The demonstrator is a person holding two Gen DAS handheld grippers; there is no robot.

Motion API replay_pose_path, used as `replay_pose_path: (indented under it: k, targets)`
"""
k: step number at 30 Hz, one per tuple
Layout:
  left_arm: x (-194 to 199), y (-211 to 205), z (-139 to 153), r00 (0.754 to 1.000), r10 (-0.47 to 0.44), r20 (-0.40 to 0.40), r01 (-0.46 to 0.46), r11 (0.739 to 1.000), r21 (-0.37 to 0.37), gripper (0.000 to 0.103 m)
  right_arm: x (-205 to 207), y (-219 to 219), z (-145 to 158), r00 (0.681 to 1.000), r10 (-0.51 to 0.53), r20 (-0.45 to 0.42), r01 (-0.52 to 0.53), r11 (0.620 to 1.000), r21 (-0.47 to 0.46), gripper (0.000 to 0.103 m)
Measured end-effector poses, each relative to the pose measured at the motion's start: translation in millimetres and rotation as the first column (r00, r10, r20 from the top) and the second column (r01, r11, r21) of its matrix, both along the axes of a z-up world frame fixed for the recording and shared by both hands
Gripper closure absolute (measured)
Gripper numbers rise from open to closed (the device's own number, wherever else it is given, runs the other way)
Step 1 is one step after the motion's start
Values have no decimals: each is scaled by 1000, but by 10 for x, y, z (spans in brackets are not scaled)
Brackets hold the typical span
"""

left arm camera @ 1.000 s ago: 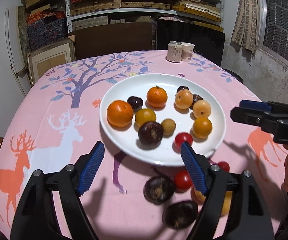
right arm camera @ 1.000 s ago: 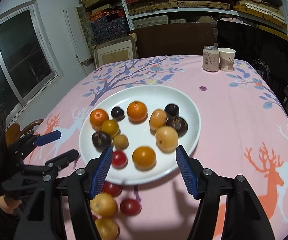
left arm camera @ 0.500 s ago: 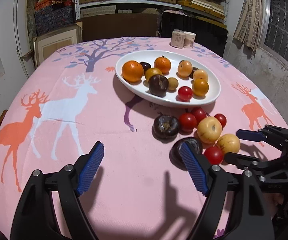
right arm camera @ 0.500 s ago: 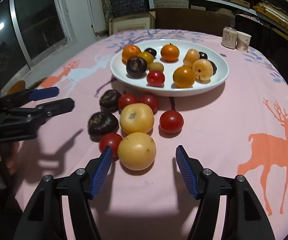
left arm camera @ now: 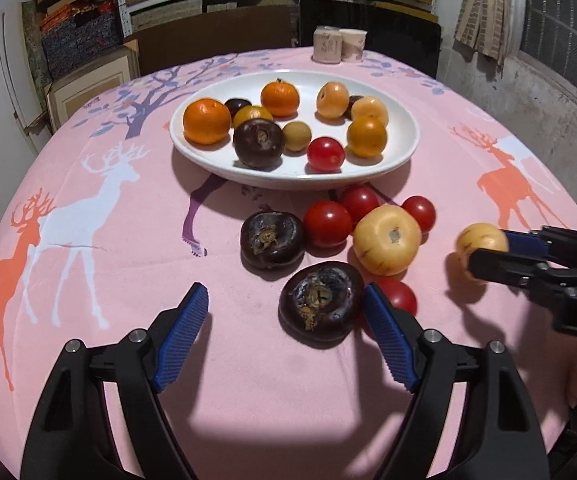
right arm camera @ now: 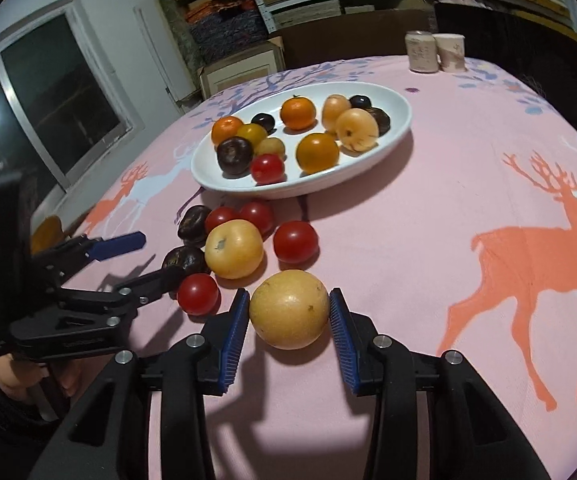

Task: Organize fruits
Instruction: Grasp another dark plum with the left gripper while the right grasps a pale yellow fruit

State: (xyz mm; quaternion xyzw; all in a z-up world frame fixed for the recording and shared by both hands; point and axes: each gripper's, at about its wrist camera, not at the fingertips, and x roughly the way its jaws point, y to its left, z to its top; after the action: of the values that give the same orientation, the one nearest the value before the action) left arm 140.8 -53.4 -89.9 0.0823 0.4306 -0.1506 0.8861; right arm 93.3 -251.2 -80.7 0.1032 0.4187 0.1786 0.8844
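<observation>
Closing on the yellow round fruit point(right arm camera: 289, 309) lying on the tablecloth point(right arm camera: 428, 208) short of the white plate point(right arm camera: 402, 114), the right gripper point(right arm camera: 288, 322) has pads at both flanks; an off-centre squeeze could roll it into the nearby cherry tomato point(right arm camera: 197, 293). The left gripper point(left arm camera: 284, 334) stands wide, one pad beside the dark purple fruit point(left arm camera: 320, 304), and could nudge it.

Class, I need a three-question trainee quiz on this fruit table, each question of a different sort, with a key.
1. True or false: the white plate holds exactly one red tomato.
2. Between the right hand-held gripper's pads sits: A a dark fruit; B a yellow fruit; C an orange.
3. How many red tomatoes lie on the tablecloth, off the plate?
Key: 1 true; 2 B, jaws closing on it; 3 four.
</observation>
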Motion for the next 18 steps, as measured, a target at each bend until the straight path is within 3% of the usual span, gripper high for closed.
replay_pose_path:
  k: [6,8,9,18]
  targets:
    - [140,-52,-109,997,5,-75,-6,1000,-20,27,-22,28,14,999,30,18,-30,1000,-1,62]
    - [98,-96,-82,998,-20,-52,19,1000,-16,44,-26,10,23,999,31,26,-31,999,5,62]
    - [81,-123,-75,998,-33,-46,33,999,-13,57,-34,3,28,999,28,31,-29,1000,6,62]
    - [-78,-83,59,998,-56,16,57,997,-55,59,-89,47,76,997,13,72,-10,999,-48,62]
